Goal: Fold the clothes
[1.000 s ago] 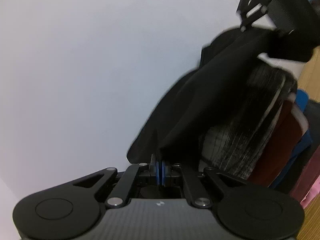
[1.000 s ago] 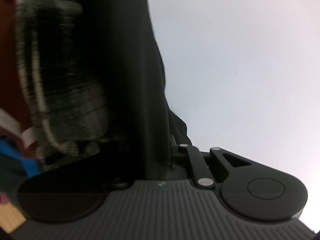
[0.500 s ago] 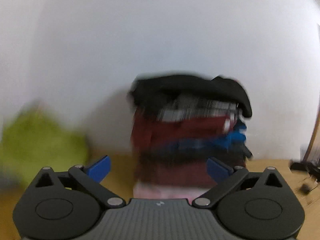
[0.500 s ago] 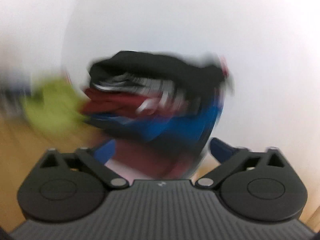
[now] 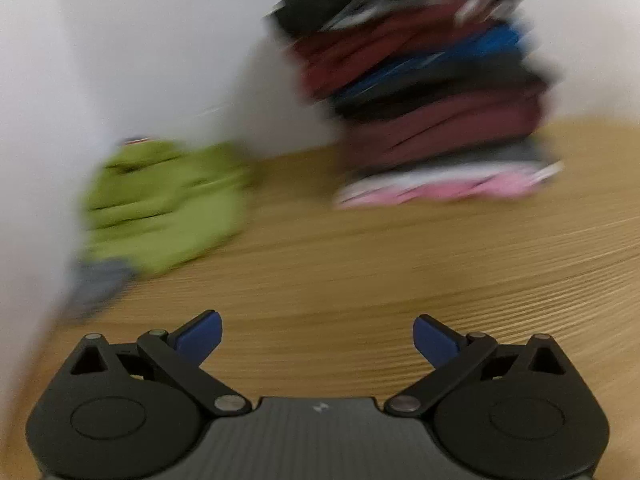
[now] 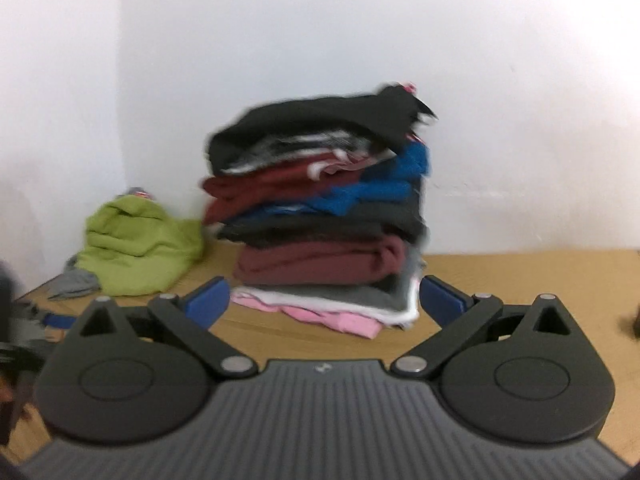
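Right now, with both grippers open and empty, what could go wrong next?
1. The folded stack is tall and uneven; the black garment on top overhangs and could slide off.
2. Adding more may topple it.
3. The green garment lies crumpled in the corner over a grey one; a grab might catch both.

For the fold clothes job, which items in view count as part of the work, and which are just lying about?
Part of the job:
- stack of folded clothes, black garment on top
- crumpled green garment, not yet folded
- grey garment beside it
- left gripper and right gripper, both open and empty

Just there:
- wooden table
- white wall
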Available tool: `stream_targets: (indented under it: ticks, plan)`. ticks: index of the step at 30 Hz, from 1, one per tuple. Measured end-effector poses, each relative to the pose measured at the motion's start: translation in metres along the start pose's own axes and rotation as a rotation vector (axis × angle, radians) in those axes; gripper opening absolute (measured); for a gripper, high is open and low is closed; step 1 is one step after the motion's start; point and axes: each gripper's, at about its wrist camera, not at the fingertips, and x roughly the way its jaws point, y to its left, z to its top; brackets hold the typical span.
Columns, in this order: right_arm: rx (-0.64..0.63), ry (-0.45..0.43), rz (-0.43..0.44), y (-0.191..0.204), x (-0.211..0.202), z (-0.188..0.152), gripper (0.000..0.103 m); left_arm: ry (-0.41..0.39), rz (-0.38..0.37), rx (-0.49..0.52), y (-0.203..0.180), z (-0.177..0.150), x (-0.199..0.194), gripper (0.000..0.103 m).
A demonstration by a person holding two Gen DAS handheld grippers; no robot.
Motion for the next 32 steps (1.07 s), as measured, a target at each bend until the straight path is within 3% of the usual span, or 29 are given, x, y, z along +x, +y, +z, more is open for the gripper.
stream_targets:
  ticks: [2, 6, 7, 10, 16, 20, 29, 32]
  plan:
    - [-0.007, 0.002, -0.028, 0.006, -0.023, 0.001, 0.103, 0.022, 0.056, -0.090, 0.000, 0.005, -0.007, 0.103]
    - [-0.007, 0.079, -0.099, 0.011, -0.046, 0.001, 0.103, 0.090, -0.023, -0.270, -0.004, 0.008, -0.035, 0.103]
    - [-0.006, 0.096, -0.114, 0.013, -0.043, 0.003, 0.103, 0.086, -0.069, -0.260, -0.007, 0.011, -0.044, 0.103]
    - [0.010, 0.122, -0.148, 0.013, -0.037, 0.002, 0.103, 0.020, -0.087, -0.160, -0.020, 0.020, -0.068, 0.103]
    - [0.041, 0.141, -0.222, 0.011, -0.042, 0.017, 0.103, -0.082, -0.186, -0.226, -0.014, 0.044, -0.105, 0.103]
    - [0.047, 0.108, -0.239, 0.017, -0.048, 0.036, 0.103, -0.154, -0.190, -0.212, -0.013, 0.056, -0.122, 0.103]
    - [0.066, 0.061, -0.270, 0.016, -0.072, 0.046, 0.103, -0.212, -0.252, -0.169, -0.013, 0.059, -0.140, 0.103]
    - [0.083, 0.074, -0.264, 0.016, -0.075, 0.044, 0.103, -0.238, -0.239, -0.172, -0.013, 0.058, -0.142, 0.103]
